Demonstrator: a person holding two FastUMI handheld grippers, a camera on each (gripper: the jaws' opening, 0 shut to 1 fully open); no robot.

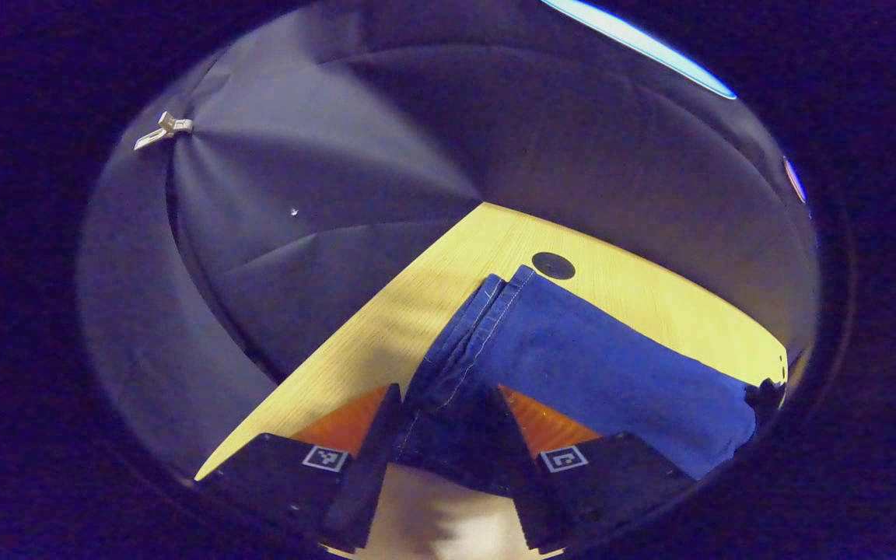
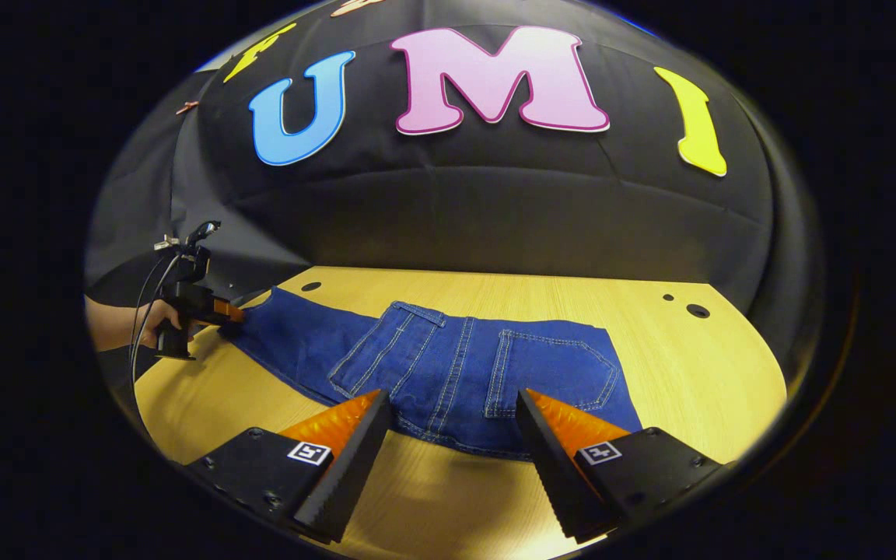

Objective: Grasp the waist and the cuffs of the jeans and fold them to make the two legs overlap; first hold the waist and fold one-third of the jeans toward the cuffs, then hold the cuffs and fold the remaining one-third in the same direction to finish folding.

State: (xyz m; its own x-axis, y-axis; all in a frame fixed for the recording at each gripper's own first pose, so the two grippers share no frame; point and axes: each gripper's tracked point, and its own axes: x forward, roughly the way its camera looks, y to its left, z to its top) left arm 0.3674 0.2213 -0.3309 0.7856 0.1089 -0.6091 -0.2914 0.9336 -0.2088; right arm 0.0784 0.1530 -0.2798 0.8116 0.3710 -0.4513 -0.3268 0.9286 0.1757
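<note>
Left gripper view: the left claw (image 1: 444, 435) stands wide open, its two fingers (image 1: 374, 443) straddling the cuff end of the jeans (image 1: 572, 358). The denim lies between the fingers; whether either finger touches it cannot be told. Ahead of the claw the leg runs off to the right across the wooden surface (image 1: 432, 288), its stitched hem just short of a dark round hole (image 1: 553, 265).

Right gripper view: the right claw (image 2: 452, 435) is likewise wide open, just before the waist edge of the jeans (image 2: 448, 365), which lie flat on the surface (image 2: 697, 365), back pockets up. Far to the left, the left claw (image 2: 222, 315), held by a hand (image 2: 154, 320), meets the cuff end.
</note>
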